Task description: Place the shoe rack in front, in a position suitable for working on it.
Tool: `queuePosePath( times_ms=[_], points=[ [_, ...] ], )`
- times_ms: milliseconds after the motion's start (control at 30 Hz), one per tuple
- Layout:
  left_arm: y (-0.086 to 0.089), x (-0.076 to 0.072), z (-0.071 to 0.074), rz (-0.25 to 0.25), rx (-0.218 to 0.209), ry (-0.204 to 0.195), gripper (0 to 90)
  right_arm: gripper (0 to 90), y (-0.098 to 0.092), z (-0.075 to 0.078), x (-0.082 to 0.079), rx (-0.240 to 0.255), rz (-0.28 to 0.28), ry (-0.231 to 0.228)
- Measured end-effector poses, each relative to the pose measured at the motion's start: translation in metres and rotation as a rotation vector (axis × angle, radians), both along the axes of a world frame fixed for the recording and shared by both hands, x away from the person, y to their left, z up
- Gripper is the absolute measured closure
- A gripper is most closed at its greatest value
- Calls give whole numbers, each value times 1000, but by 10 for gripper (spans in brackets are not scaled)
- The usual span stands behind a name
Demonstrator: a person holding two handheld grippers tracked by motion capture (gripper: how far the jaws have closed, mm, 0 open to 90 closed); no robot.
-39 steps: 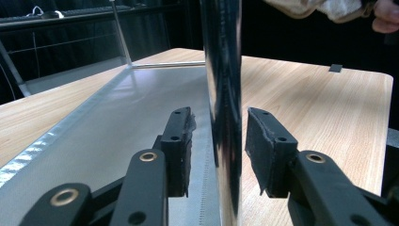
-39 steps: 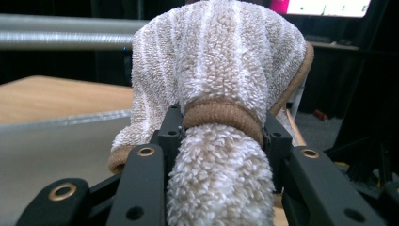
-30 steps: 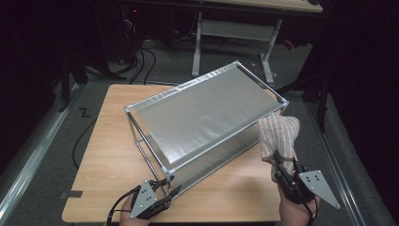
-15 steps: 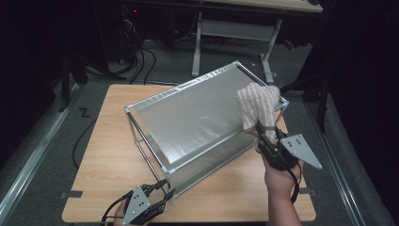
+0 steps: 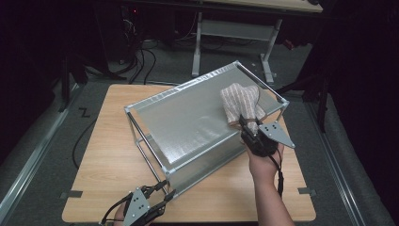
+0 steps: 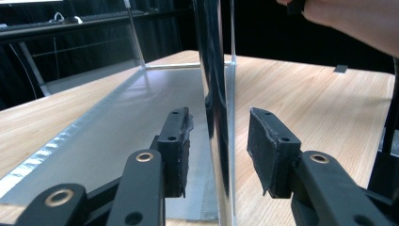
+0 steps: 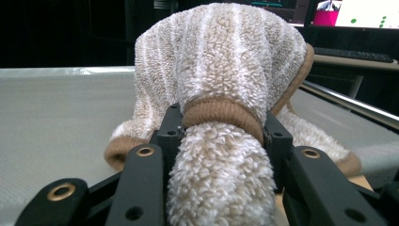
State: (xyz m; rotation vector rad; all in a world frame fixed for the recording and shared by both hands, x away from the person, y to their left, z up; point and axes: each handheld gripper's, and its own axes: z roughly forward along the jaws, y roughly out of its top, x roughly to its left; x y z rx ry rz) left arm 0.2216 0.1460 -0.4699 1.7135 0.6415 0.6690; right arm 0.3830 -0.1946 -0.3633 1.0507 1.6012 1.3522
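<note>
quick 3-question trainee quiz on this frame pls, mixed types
1. True or false: the right gripper is clamped on the striped towel.
2. What stands between the jaws of the left gripper? A) a bottle B) the corner post of the metal frame C) the towel
3. On what does the towel rest?

Key: 1 true; 2 B; 3 the frame's silver top panel.

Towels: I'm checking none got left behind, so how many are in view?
1. The striped towel lies on the silver box, near its far right corner, clamped in the right gripper.
</note>
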Motion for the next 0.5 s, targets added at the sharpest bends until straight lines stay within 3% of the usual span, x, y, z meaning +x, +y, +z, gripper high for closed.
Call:
queuePosePath(
  times_ms=[100, 300, 500],
  points=[
    [0, -1, 0, 1, 2, -2, 591, 617, 6, 3, 4, -14, 2, -12],
    [4, -1, 1, 7, -5, -6, 592, 618, 8, -3, 12, -26, -3, 29],
    [5, 0, 1, 2, -12, -7, 592, 621, 6, -5, 6, -23, 1, 29]
  ],
)
